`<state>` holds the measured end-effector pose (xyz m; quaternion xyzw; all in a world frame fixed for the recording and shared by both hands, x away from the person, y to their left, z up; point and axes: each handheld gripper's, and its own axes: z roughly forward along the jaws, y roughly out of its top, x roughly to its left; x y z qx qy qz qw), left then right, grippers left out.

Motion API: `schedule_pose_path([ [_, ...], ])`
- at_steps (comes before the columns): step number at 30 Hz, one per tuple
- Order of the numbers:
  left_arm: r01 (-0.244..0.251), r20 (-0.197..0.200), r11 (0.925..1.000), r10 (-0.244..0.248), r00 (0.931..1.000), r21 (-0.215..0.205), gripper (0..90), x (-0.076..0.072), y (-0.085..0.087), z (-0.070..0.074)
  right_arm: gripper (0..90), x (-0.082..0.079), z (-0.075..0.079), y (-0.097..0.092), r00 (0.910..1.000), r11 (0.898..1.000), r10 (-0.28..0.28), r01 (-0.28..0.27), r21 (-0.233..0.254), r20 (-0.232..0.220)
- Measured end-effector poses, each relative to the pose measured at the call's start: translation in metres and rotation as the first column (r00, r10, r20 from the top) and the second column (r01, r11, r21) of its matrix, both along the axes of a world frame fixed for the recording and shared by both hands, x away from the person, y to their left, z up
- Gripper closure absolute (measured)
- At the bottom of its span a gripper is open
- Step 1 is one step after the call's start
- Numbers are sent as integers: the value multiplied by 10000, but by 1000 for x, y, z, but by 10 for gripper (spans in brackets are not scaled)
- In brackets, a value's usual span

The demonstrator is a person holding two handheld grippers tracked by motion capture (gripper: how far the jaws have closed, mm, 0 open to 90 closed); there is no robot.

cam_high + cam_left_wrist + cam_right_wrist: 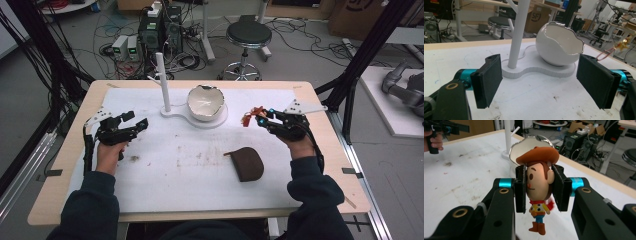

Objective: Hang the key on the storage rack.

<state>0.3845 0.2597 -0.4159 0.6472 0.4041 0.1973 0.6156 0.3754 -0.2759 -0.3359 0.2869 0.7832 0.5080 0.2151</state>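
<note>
glossy white bowl (559, 47), matt plastic cowboy figure (539, 182), stained white table cover (200, 165)

Robotics lab or workshop. Light wooden desk (320, 125) under a white sheet, framed by black metal struts (367, 47). Grey floor tangled with cables; dark computer towers (161, 27) and a round black swivel stool (248, 35) behind. Cardboard boxes (537, 18), more workbenches (549, 123) beyond.

Dim, soft high view; both gripper views brighter and sharper.
</note>
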Motion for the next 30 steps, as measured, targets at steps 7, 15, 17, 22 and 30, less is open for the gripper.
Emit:
schedule_pose_path([
  [7,-84,-101,10000,84,9999,-48,206,1,3,-2,679,25,13,35,9979,9980,631,-632,37,121],
  [15,-129,-198,9999,128,9997,-72,206,2,5,-5,679,47,31,75,9899,9900,1411,-1410,-80,157],
  [17,-120,-200,9999,118,9997,-88,206,3,5,-5,679,55,37,87,9871,9872,1593,-1591,-100,130],
  [22,-112,-241,9999,110,9996,-114,206,3,5,-6,679,67,45,107,9823,9822,1870,-1869,-165,73],
  [30,-24,-239,9999,20,9997,-163,206,4,5,-7,679,86,62,153,9716,9721,2345,-2343,-118,322],
])
